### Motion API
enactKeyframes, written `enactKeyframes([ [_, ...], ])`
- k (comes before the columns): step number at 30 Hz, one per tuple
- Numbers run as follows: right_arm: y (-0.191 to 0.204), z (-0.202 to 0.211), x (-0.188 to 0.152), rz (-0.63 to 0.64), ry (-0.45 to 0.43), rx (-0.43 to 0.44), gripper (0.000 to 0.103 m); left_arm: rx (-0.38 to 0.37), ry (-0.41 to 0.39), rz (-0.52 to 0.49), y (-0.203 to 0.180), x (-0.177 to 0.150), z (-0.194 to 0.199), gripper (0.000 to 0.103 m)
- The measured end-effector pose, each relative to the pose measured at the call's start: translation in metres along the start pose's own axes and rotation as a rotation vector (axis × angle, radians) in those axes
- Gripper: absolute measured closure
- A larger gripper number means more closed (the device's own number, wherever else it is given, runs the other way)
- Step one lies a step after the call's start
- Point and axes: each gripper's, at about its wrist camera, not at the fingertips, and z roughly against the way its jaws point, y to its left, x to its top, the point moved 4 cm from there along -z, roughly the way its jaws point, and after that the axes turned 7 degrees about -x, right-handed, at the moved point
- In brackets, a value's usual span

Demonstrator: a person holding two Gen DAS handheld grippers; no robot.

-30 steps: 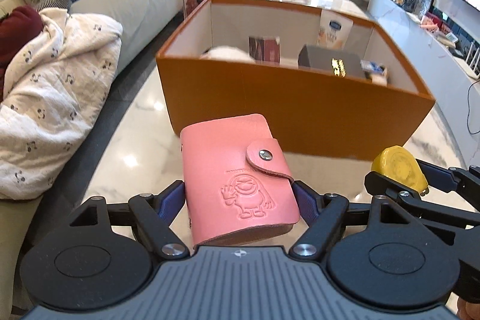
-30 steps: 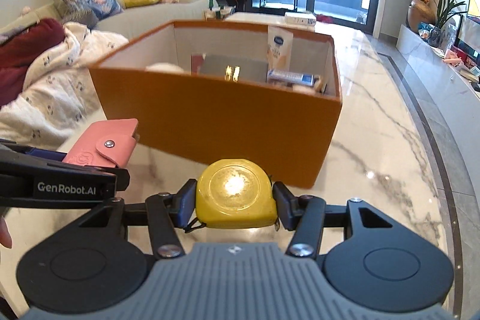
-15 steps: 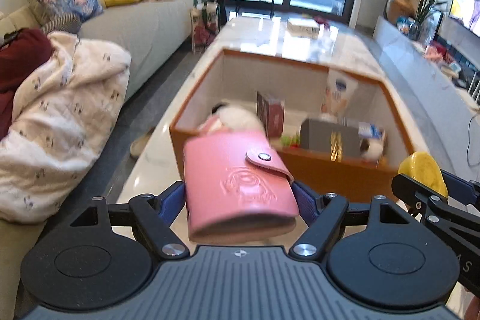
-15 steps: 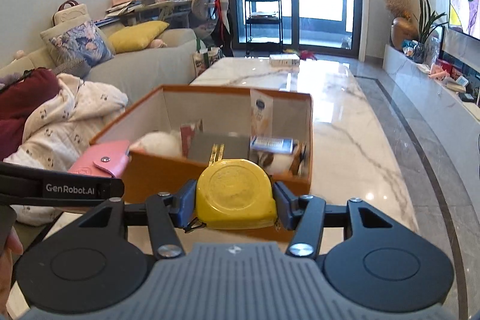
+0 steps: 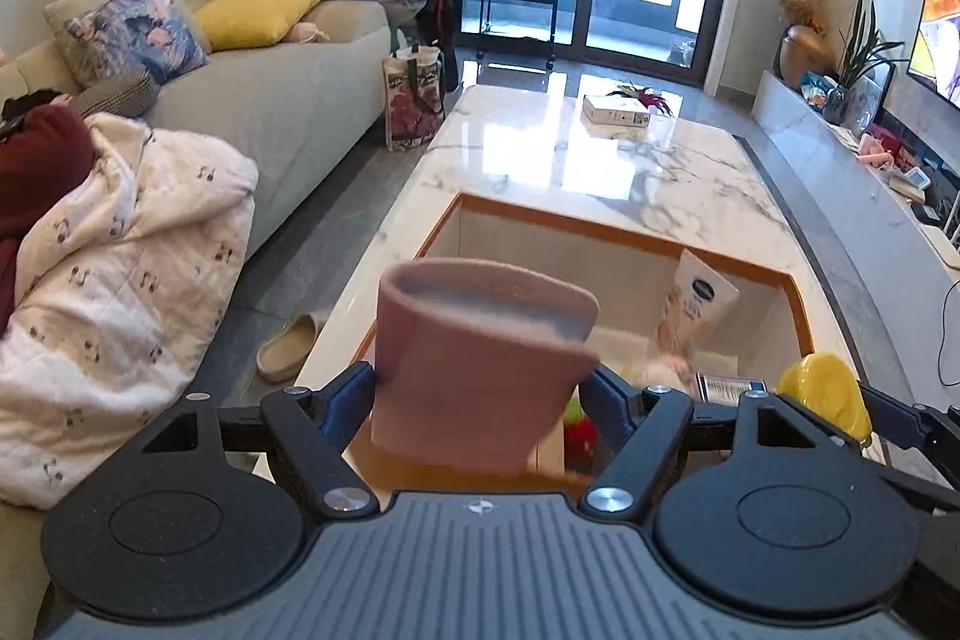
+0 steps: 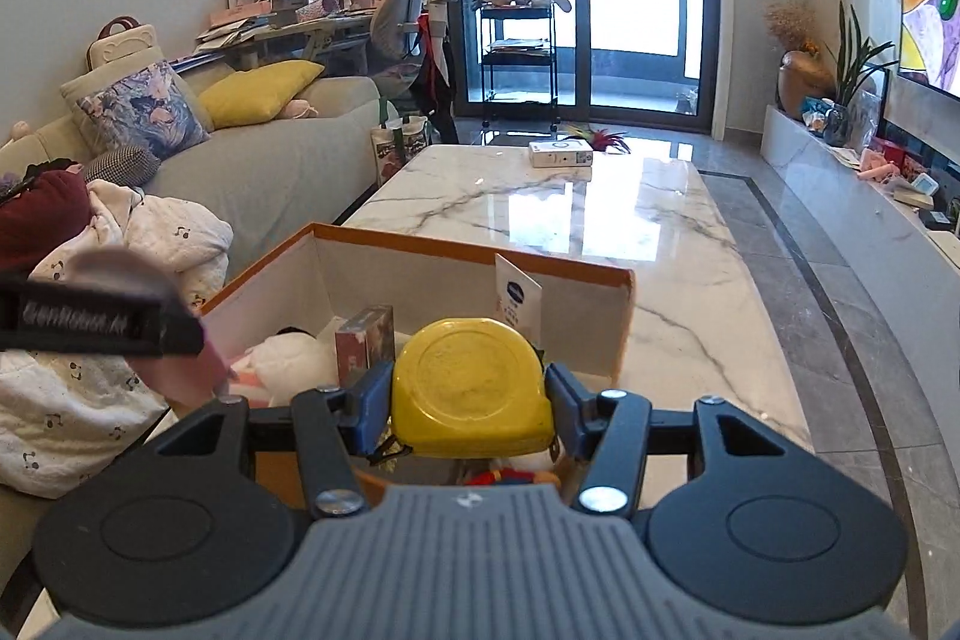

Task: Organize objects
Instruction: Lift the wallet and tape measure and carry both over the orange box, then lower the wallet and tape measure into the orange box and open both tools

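My left gripper (image 5: 477, 394) is shut on a pink card wallet (image 5: 474, 358), tipped so its edge faces the camera, above the near left part of an orange open box (image 5: 600, 229). My right gripper (image 6: 471, 403) is shut on a yellow tape measure (image 6: 471, 388), held above the near side of the same box (image 6: 474, 253). The tape measure also shows at the right of the left wrist view (image 5: 825, 394). The left gripper and wallet show blurred at the left of the right wrist view (image 6: 180, 370). Inside the box lie a white tube (image 5: 693, 307), a small carton (image 6: 366, 349) and a white plush (image 6: 294, 358).
The box stands on a long marble table (image 6: 600, 202) with a white flat box (image 6: 561, 154) at its far end. A grey sofa (image 5: 270, 100) with cushions and a white blanket (image 5: 108, 292) lies to the left. A slipper (image 5: 288, 346) is on the floor.
Both grippers have risen and moved forward over the box, so I now look down into it. The wallet has tipped forward in the left gripper. Both holds are unchanged.
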Motion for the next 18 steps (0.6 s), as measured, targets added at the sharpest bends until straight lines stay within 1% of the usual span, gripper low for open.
enactKeyframes([
  [4, 0.004, -0.017, 0.007, -0.008, 0.007, 0.005, 0.047, 0.006, -0.002, -0.008, -0.004, 0.006, -0.018, 0.017],
  [5, 0.004, -0.021, 0.008, -0.015, 0.011, 0.005, 0.047, 0.005, -0.002, -0.011, -0.005, 0.006, -0.022, 0.037],
  [6, 0.003, -0.025, 0.008, -0.022, 0.015, 0.007, 0.047, -0.020, 0.010, -0.010, -0.006, 0.005, -0.025, 0.073],
  [7, 0.003, -0.029, 0.009, -0.030, 0.019, 0.010, 0.047, -0.031, 0.062, 0.008, -0.006, 0.004, -0.031, 0.093],
  [8, 0.002, -0.032, 0.008, -0.036, 0.024, 0.013, 0.047, -0.053, 0.083, 0.034, -0.004, 0.003, -0.036, 0.099],
  [10, 0.002, -0.039, 0.007, -0.040, 0.032, 0.017, 0.047, -0.028, 0.107, 0.040, -0.001, -0.001, -0.045, 0.099],
  [13, 0.001, -0.045, 0.005, -0.044, 0.040, 0.023, 0.047, -0.031, 0.135, 0.063, 0.006, -0.004, -0.054, 0.099],
  [18, 0.002, -0.054, 0.002, -0.050, 0.056, 0.028, 0.047, -0.016, 0.145, 0.075, 0.013, -0.006, -0.060, 0.099],
])
